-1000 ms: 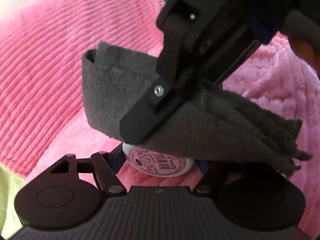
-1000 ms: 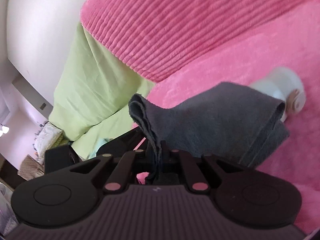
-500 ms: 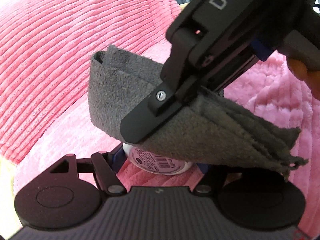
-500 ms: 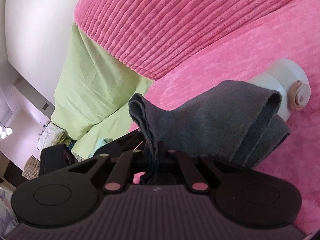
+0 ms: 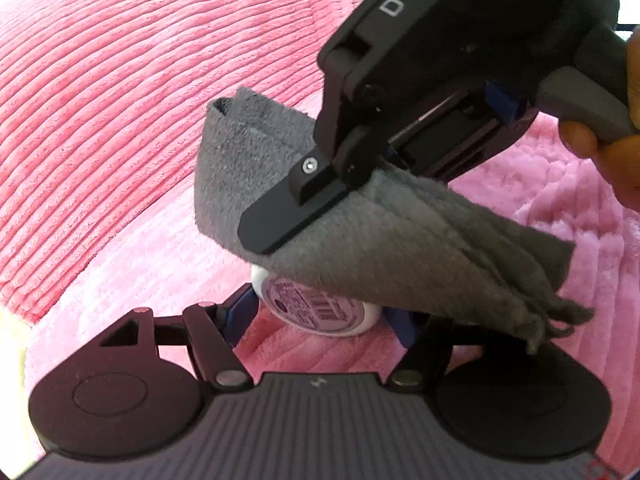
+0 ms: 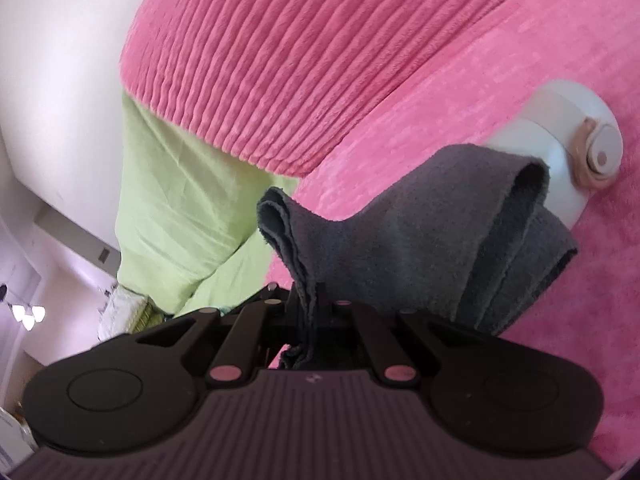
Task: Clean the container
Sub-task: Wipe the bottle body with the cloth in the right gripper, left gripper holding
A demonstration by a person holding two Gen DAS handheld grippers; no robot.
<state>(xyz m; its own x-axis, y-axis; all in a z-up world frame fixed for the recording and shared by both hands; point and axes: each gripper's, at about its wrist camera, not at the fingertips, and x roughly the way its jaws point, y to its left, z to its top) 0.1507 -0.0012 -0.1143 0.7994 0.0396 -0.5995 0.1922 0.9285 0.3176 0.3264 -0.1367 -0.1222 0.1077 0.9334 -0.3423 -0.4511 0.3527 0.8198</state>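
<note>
Cloth on bottle, both tongs loaded.
Left tongs [image 5: 316, 312] clenched on the white bottle [image 5: 320, 308] by its base end, label toward camera. Right tongs [image 6: 308, 320] clamp a folded grey cloth [image 6: 420, 240], which drapes over the bottle's side; cap end [image 6: 600, 156] sticks out past it. Behind: pink blanket [image 6: 480, 60] on the bed, green sheet [image 6: 180, 200] beyond.

grey cloth [image 5: 400, 240] over white container [image 5: 320, 308], pink blanket [image 5: 120, 120]
</note>
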